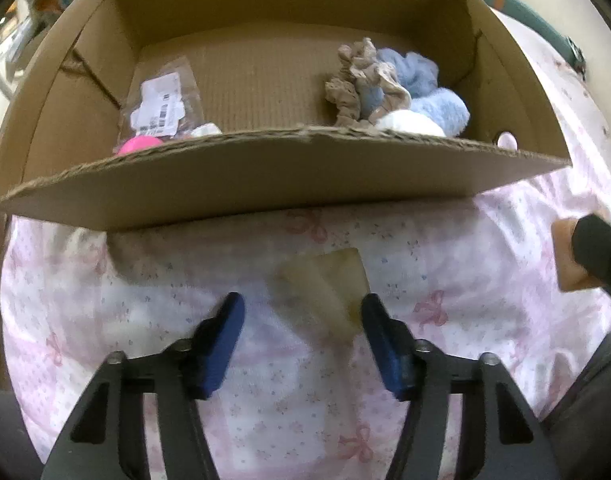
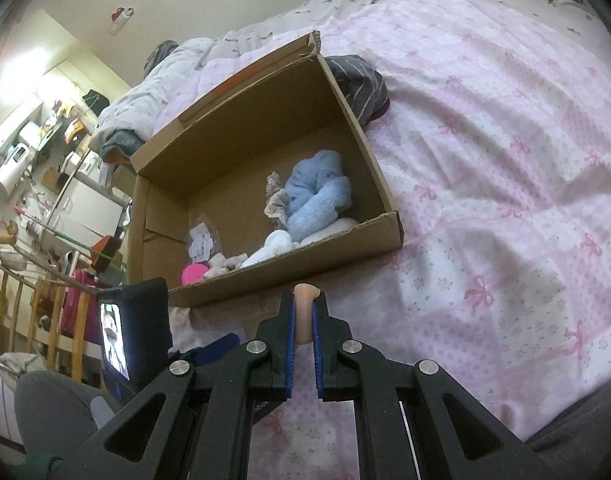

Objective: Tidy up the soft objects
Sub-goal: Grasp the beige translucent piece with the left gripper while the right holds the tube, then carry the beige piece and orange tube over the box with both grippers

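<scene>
Box is filling up, two soft bits still outside

The cardboard box [image 1: 265, 184] already holds blue fluffy pieces [image 1: 425, 88], a beige scrunchie [image 1: 357, 80] and a pink ball [image 1: 139, 145]. The right gripper [image 2: 304, 320] is clenched on a peach sponge [image 2: 305, 294]. The left gripper [image 1: 303, 320] hangs open over a pale yellowish pad [image 1: 329, 280] on the bedspread [image 1: 465, 272], at 6 o'clock from the box.

No legible text anywhere.
</scene>
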The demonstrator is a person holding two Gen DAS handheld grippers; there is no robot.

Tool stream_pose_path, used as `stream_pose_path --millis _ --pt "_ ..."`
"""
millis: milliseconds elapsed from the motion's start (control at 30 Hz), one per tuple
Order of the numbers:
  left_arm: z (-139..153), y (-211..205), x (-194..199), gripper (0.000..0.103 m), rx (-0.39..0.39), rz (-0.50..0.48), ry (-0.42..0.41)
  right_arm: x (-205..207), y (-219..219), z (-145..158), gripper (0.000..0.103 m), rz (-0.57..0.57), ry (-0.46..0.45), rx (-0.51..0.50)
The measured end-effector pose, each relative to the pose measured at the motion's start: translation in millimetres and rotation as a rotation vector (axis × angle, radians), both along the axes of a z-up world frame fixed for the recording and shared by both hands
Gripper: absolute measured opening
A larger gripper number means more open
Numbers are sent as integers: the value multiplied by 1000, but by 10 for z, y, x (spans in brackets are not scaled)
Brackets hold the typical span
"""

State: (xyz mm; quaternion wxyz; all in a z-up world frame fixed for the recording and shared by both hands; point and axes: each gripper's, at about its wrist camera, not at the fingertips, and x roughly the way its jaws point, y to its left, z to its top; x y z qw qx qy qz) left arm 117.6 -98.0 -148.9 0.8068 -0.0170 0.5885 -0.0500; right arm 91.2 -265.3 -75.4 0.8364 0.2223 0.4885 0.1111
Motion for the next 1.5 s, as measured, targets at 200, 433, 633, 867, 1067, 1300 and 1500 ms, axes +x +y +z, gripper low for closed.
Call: stream_pose_path --millis 200,433,633,867,1067,1300,1500 --pt "15 19 -24 11 -40 -34 24 2 -10 -10 9 -3 5 12" --pt "20 215 -76 4 -38 12 32 10 -4 -15 9 1 6 9" --pt "147 488 -161 3 -109 63 4 11 -8 -19 9 -2 5 11" --pt "460 661 -384 3 -137 122 -31 8 -4 -17 9 -1 2 6" --pt "724 825 -548 3 -142 162 -92 -5 34 -5 9 14 4 -22" --pt "855 870 -673 3 -83 193 -153 -51 142 42 9 52 -23 -62" --pt "959 876 -682 3 3 239 -202 -50 178 43 9 70 -33 -73"
